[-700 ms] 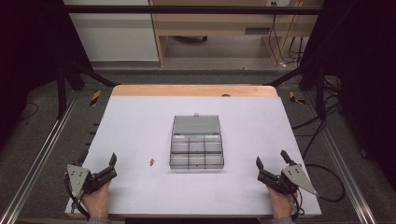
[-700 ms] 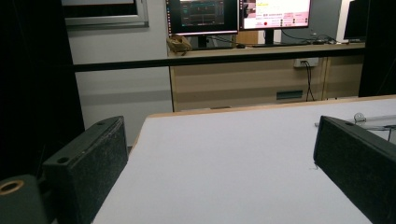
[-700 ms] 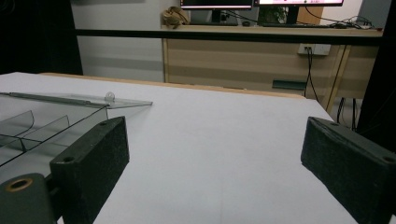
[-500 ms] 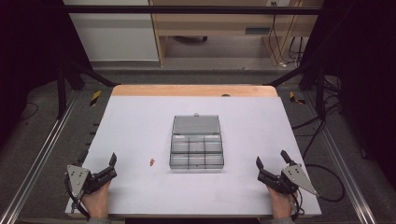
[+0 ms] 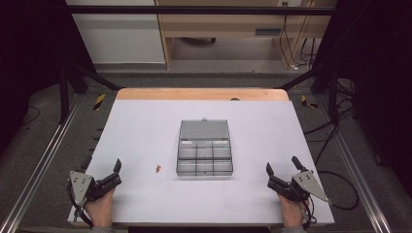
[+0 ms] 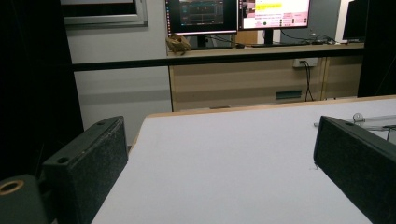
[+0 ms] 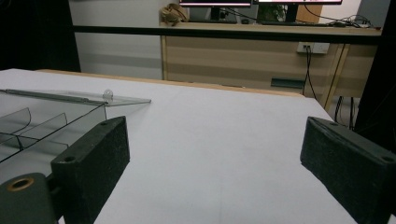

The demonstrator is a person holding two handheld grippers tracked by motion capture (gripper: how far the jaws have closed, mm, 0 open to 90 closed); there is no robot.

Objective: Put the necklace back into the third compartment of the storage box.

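A clear plastic compartment box sits at the middle of the white table, its lid folded open flat behind it. A tiny orange piece lies just left of the box. My left gripper rests at the near left corner, open, with nothing between its jaws. My right gripper rests at the near right corner, also open and empty. In the right gripper view the box lies ahead on the left; in the left gripper view its lid edge shows at far right.
The table's far edge is a wooden strip. Metal rails run along both sides of the table. A desk with monitors stands beyond the far edge. Bare white surface lies all around the box.
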